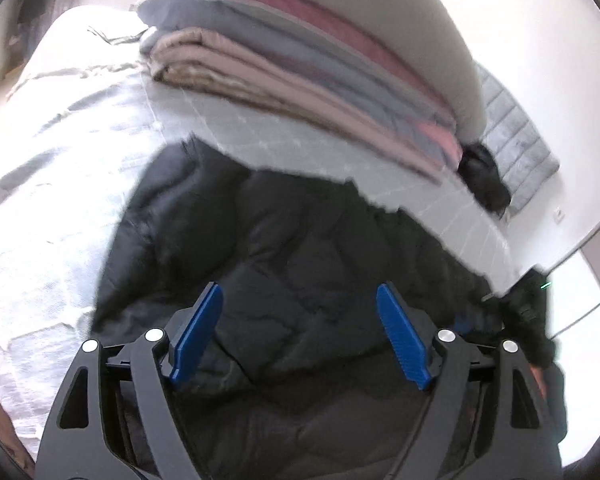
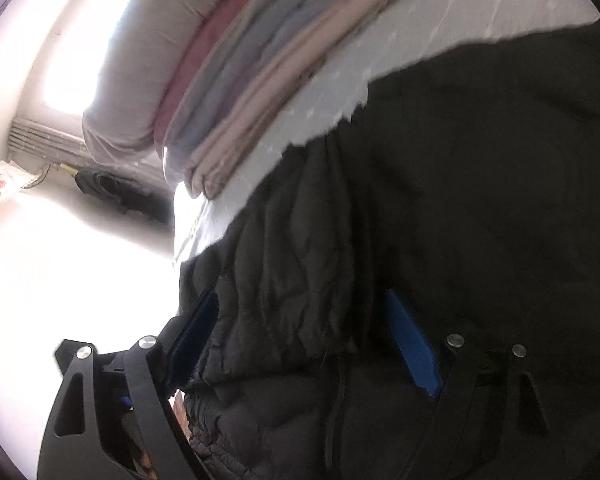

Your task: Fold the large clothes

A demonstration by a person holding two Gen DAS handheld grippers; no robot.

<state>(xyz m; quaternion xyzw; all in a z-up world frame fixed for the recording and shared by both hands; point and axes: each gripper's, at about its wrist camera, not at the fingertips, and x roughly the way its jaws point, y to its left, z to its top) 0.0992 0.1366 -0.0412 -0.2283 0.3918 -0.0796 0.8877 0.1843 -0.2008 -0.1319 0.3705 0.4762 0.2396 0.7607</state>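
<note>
Folding step: gathering the black puffer jacket (image 1: pixel 284 240) on the bed (image 1: pixel 60 200); judged early, since the jacket lies spread and rumpled, not yet doubled over.
Jacket's place: on the pale bed cover, in front of a stack of folded blankets (image 1: pixel 300 80) that sits near its far edge; a small dark bundle (image 1: pixel 484 180) lies apart at the stack's right end.
Left gripper (image 1: pixel 300 332): jaws released and wide, both blue pads bare, with quilted jacket fabric below the gap but nothing pinched; it tilts down over the jacket's middle.
Left advice: settle on a hem or seam edge rather than the puffy middle, and take a thin layer so the padding does not bulge out of the grip.
Right gripper (image 2: pixel 312 344): jaws wide, with a thick ridge of gathered jacket fabric filling the gap between the pads; whether the pads actually press on it I cannot tell, as the left pad is half hidden behind the folds.
Right pose: angled down and rolled, at the jacket's edge beside the bright floor (image 2: pixel 60 260).
Right advice: close firmly before lifting; the slick shell will likely slip, and both sides should rise together to keep the fold straight.
</note>
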